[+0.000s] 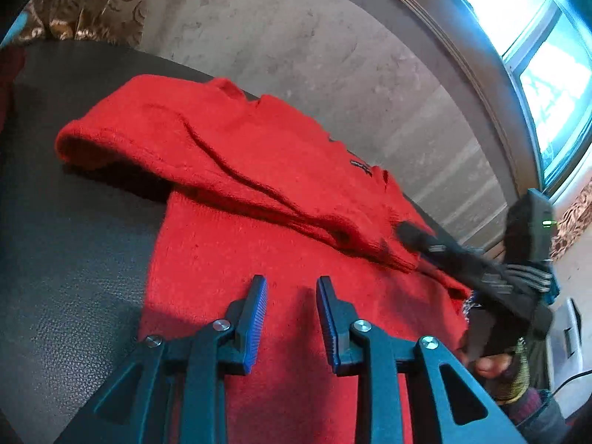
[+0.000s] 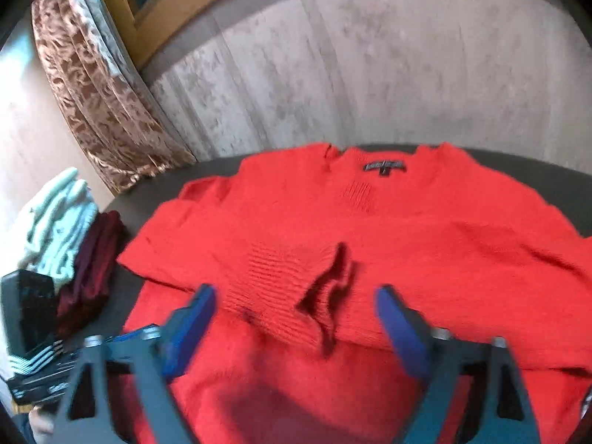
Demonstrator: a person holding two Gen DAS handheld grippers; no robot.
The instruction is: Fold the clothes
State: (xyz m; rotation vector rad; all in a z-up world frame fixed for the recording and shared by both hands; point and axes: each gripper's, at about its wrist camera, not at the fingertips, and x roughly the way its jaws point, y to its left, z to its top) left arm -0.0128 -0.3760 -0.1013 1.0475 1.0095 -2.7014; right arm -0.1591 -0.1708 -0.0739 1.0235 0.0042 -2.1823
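- My left gripper [image 1: 291,288] hovers low over the lower body of the red sweater [image 1: 259,199], pointing across it; its blue-padded jaws stand narrowly parted with nothing between them.
- My right gripper [image 2: 296,318] hangs over the same sweater, aimed toward the collar label [image 2: 384,165]; its jaws are spread wide and empty.
- From the left wrist view I see the right gripper reaching in from the side, its tip just beside the folded sleeve cuff [image 1: 384,248].
- The sweater lies spread on the dark table [image 1: 74,244], both sleeves folded in across the chest.
- A stack of folded clothes [image 2: 70,222] sits at the table's left edge, beside a patterned curtain [image 2: 100,92].
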